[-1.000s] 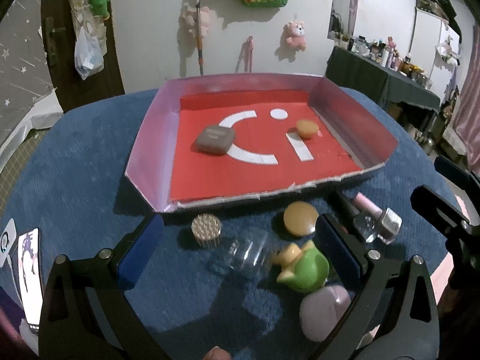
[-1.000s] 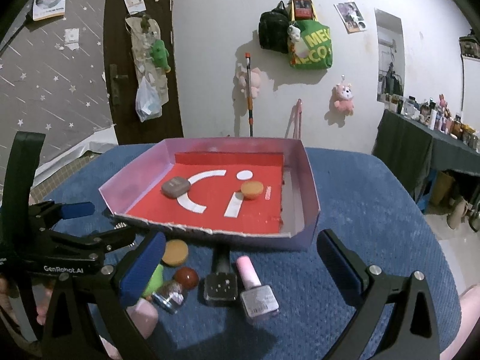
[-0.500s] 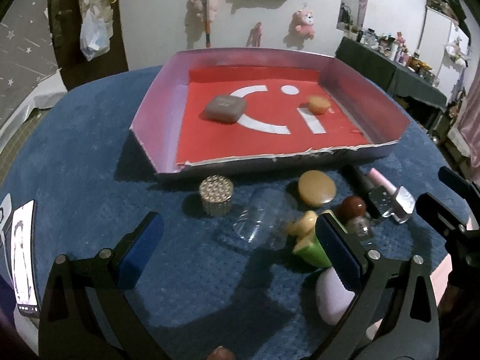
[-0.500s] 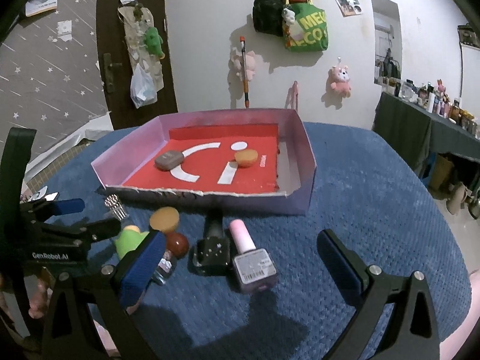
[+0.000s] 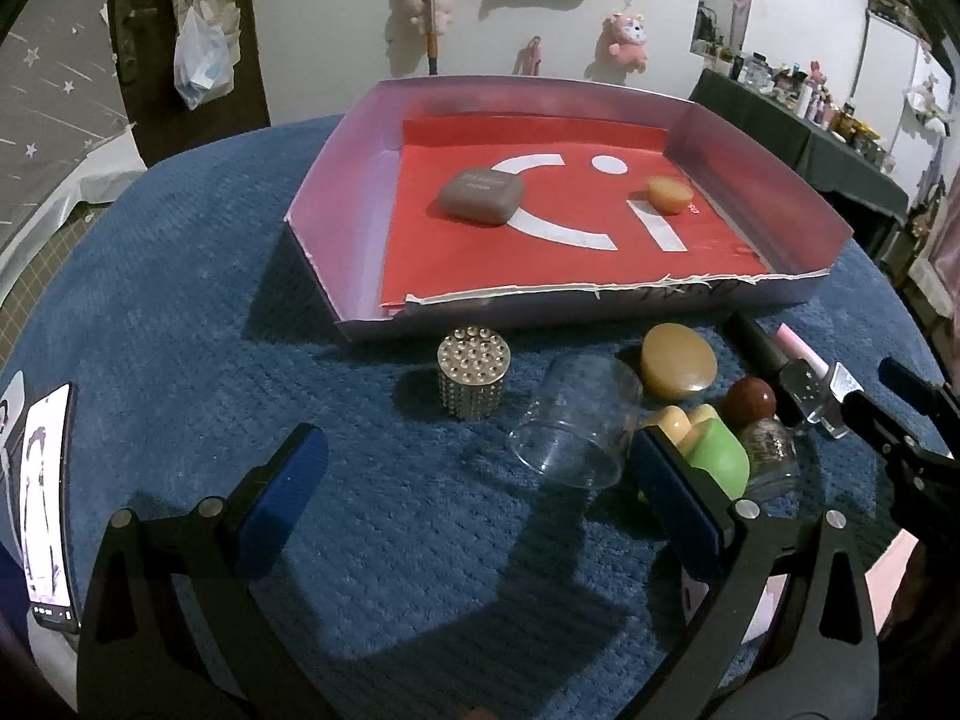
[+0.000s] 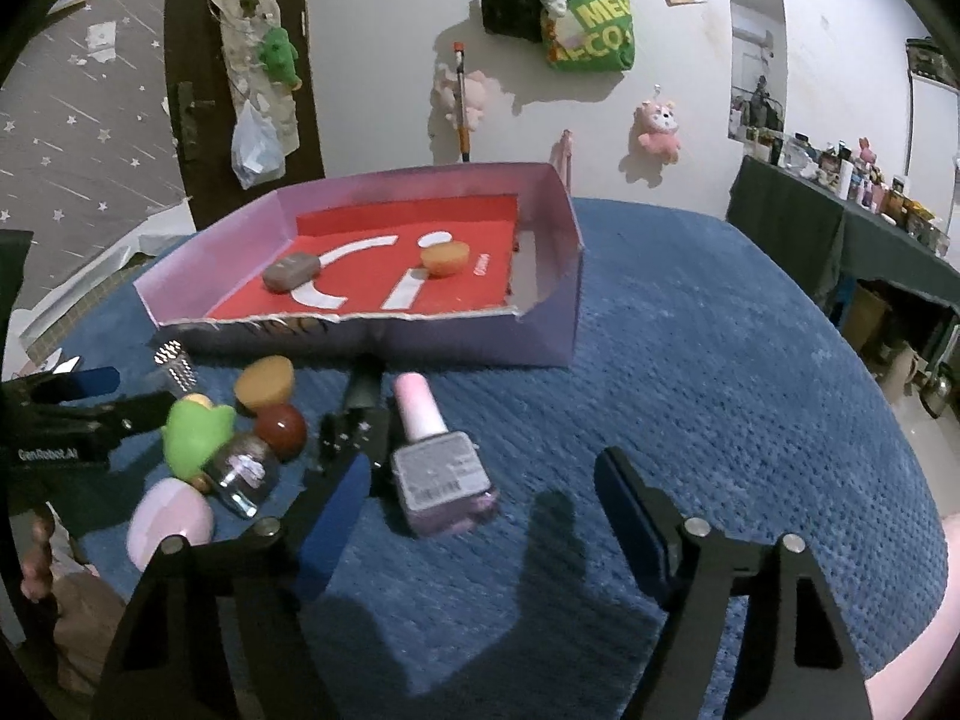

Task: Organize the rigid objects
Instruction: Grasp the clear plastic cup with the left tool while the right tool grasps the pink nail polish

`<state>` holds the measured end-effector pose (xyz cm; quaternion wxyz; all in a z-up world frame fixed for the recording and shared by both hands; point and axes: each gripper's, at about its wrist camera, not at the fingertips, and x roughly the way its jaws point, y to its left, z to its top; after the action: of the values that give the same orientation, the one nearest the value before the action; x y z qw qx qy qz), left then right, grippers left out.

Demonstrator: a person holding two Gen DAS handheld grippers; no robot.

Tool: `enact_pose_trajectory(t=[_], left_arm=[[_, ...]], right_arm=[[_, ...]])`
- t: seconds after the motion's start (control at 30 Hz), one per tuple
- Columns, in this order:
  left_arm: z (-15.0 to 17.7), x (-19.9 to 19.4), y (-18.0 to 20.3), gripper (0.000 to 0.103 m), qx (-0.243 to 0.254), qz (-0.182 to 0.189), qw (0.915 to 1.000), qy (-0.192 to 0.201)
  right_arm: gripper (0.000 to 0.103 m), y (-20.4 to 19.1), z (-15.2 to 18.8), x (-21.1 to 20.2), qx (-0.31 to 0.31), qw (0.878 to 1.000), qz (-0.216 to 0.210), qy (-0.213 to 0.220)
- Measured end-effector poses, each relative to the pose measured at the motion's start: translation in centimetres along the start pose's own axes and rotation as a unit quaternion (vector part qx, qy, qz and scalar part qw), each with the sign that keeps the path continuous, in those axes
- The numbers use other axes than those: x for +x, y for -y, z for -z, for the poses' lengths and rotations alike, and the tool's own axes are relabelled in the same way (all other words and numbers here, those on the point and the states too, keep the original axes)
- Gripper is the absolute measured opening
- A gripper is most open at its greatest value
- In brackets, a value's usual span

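Blue textured surface [image 5: 180,312] with a shallow pink-walled tray [image 5: 336,180], red-lined, white "C i" marks on the liner. Inside the tray: a brown rounded case [image 5: 480,198] left of centre and a small orange puck [image 5: 668,194] toward the right, well apart.

In front of the tray's torn near edge, a loose cluster on the surface — studded silver cylinder [image 5: 474,381] standing upright, clear glass cup [image 5: 576,420] tipped on its side just right of it, tan disc [image 5: 678,360] beyond the cup, green-and-yellow toy [image 5: 708,450], round-capped small glass bottle [image 5: 762,420], a dark nail-polish bottle [image 5: 774,366] and a pink-capped nail-polish bottle [image 6: 435,450] lying side by side with caps toward the tray. Pale pink oval piece [image 6: 168,519] nearest the camera on the left of the right wrist view. Phone [image 5: 48,510] at the surface's left edge.

Left hand-held gripper [image 5: 480,480]: jaws spread wide, nothing between the pads, right blue pad just in front of the green toy, the glass cup lying ahead between the jaw lines but untouched.

Right hand-held gripper [image 6: 480,516]: jaws apart and just been closing in, now partly narrowed — pink-capped bottle lying ahead between the fingers, near the left pad [image 6: 336,510], no visible press on it; right pad clear of everything, over bare surface.

Fingers of a person [image 6: 36,546] visible at the far left edge of the right wrist view.
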<state>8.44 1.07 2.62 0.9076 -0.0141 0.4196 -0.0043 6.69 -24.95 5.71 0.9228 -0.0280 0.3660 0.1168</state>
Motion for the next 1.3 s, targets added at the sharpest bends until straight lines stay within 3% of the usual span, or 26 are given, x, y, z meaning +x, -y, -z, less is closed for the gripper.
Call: enact_pose_trajectory(t=[0.3, 0.47, 0.67, 0.83, 0.93, 0.97, 1.3], left_arm=[[0.2, 0.1, 0.6, 0.08, 0.007, 0.02, 0.9998, 0.001], [0.0, 0.3, 0.8, 0.061, 0.0, 0.046, 0.9989, 0.001], [-0.1, 0.5, 1.1, 0.043, 0.005, 0.051, 0.9987, 0.007], [-0.1, 0.6, 0.9, 0.042, 0.0, 0.055, 0.9984, 0.01], [0.0, 0.5, 0.9, 0.041, 0.001, 0.057, 0.9983, 0.01], [0.0, 0.5, 0.9, 0.041, 0.001, 0.057, 0.9983, 0.01], [0.0, -0.3, 0.9, 0.039, 0.005, 0.064, 0.9977, 0.019]], right_arm=[[0.074, 0.3, 0.2, 1.0, 0.001, 1.0, -0.008, -0.01], [0.073, 0.5, 0.1, 1.6, 0.006, 1.0, -0.015, -0.013], [0.067, 0.1, -0.1, 2.5, 0.0, 1.0, -0.015, -0.014], [0.06, -0.4, -0.2, 2.9, -0.009, 1.0, -0.011, -0.009], [0.049, -0.7, -0.1, 2.9, -0.018, 1.0, -0.016, -0.008], [0.039, -1.0, -0.1, 2.8, -0.022, 1.0, -0.02, -0.008], [0.038, -0.3, -0.6, 1.9, 0.005, 0.999, -0.04, -0.015]])
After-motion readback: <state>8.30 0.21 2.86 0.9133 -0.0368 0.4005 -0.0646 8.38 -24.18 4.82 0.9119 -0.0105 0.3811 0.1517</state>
